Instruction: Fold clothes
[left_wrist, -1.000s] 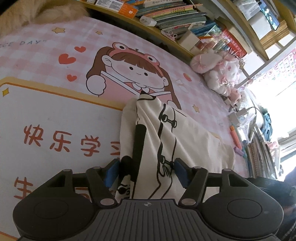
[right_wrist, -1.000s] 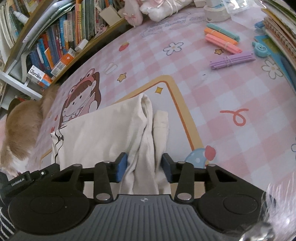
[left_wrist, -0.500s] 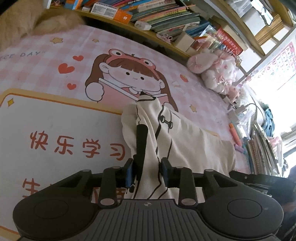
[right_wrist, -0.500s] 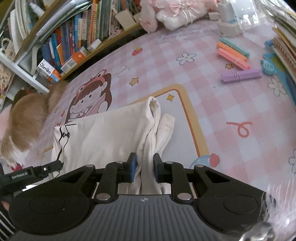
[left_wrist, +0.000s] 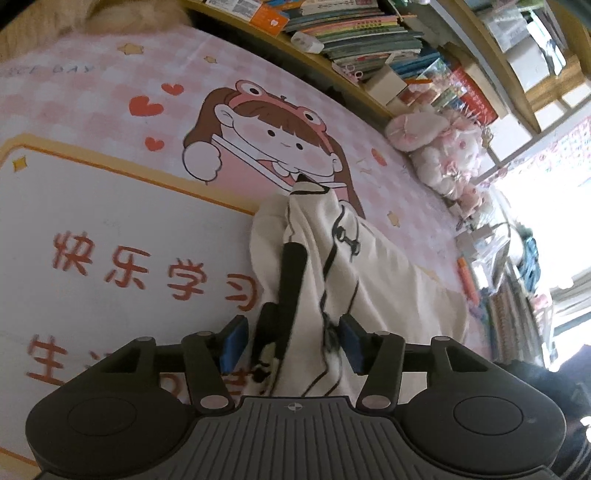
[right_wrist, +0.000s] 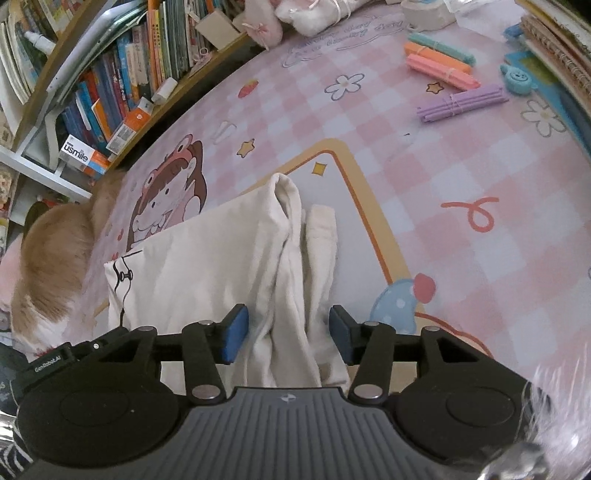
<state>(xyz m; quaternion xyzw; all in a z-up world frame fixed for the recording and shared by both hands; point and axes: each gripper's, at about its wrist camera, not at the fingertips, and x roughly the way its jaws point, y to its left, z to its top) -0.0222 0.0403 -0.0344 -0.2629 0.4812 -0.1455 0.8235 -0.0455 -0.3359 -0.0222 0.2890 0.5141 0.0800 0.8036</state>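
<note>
A cream garment (left_wrist: 369, 266) with black trim lies bunched on a pink checked desk mat (right_wrist: 461, 206), its near edge hidden behind both tools. The left gripper (left_wrist: 291, 345) and right gripper (right_wrist: 288, 334) straddle folds of the cloth, jaws opening, blue pads clear of the fabric. A box on the bookshelf (right_wrist: 79, 153) reads "usmile"; "GenRobot.AI" marks the left tool. Red Chinese characters (left_wrist: 155, 273) are partly cut off.

garment (right_wrist: 221, 266): soft matt cream cloth | desk mat (right_wrist: 461, 177): smooth, printed | shelf (left_wrist: 332, 74): wood | books (right_wrist: 122, 81): glossy paper
</note>
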